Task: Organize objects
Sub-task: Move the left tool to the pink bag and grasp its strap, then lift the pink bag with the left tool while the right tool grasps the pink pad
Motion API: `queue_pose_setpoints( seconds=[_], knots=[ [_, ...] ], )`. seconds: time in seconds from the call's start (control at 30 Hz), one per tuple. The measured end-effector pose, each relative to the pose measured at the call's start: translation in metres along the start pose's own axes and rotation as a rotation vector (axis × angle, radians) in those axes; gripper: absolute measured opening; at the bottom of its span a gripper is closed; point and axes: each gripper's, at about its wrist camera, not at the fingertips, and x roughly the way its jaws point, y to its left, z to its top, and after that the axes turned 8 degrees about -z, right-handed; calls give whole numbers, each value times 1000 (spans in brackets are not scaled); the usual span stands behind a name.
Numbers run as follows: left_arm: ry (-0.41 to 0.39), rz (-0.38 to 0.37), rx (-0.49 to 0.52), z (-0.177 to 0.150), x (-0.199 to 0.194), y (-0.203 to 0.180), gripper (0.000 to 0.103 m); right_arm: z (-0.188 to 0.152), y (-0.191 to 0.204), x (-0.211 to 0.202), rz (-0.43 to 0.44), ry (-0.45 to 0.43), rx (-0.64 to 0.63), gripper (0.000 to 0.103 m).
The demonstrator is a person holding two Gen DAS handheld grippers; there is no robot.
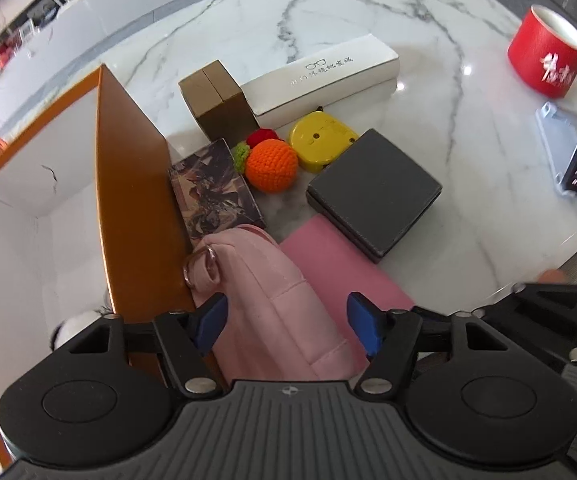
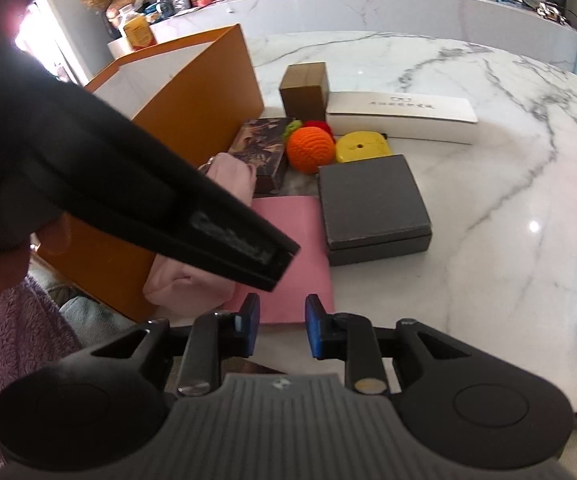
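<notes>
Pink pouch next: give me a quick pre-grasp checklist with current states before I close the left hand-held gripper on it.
1. Left hand-held gripper open: ok, blue pads spread wide.
2. Pink pouch between the pads: ok, its body lies in the gap.
3. Pads touching the pouch: cannot tell.
4. Orange box open with room inside: ok, white interior largely bare; a small item sits at its near end.
5. Right hand-held gripper out of the way: ok, open, holding nothing, over the pink sheet.
6. Pouch free of neighbours: not ok, it leans on the box wall and touches the patterned box.
</notes>
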Motion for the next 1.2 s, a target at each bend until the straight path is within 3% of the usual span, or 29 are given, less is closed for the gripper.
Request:
queue_pose_setpoints(
  seconds=[0.07, 0.3, 0.57, 0.63, 0.73, 1.03, 1.2],
  knots=[
    [-6, -20, 27, -2, 0, -1, 54, 0, 1, 1, -2, 1, -5, 35],
    [-68, -65, 57, -12, -10, 3, 38, -1, 1, 1, 0, 1, -14, 39],
    [-157, -171, 60, -24, -44, 24, 34, -4, 17, 2, 8, -14, -84, 49],
    [-170, -204, 44, -26, -49, 29, 34, -3, 24, 2, 8, -28, -112, 59],
    [-206, -234, 17, -32, -57, 37, 34, -1, 36, 7, -14, -51, -174, 64],
    [-303, -430, -134, -42, -74, 78, 34, -1, 74, 37, -163, -62, -373, 70],
    [-326, -475, -165, -47, -76, 87, 34, -2, 86, 49, -268, -64, -439, 69]
  ],
)
